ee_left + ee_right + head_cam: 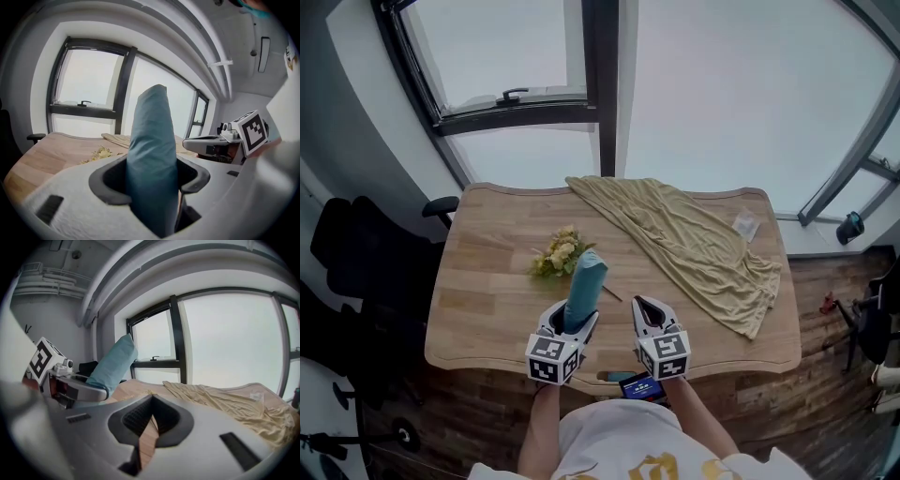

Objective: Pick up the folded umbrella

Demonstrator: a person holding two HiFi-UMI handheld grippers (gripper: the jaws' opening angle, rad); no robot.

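Observation:
The folded umbrella (584,284) is a teal fabric bundle standing nearly upright, lifted off the wooden table (487,309). My left gripper (572,323) is shut on its lower part. In the left gripper view the umbrella (152,150) fills the space between the jaws of that gripper (151,176), and its top end rises against the window. My right gripper (645,314) hovers just to the right, shut and holding nothing. The right gripper view shows its jaws (151,417) meeting at the tips, with the umbrella (112,364) to the left.
A beige cloth (694,244) lies crumpled over the table's back and right side. A small bunch of yellow flowers (558,251) lies behind the umbrella. A clear packet (745,225) sits at the far right. A black chair (356,253) stands left of the table. Windows run along the back.

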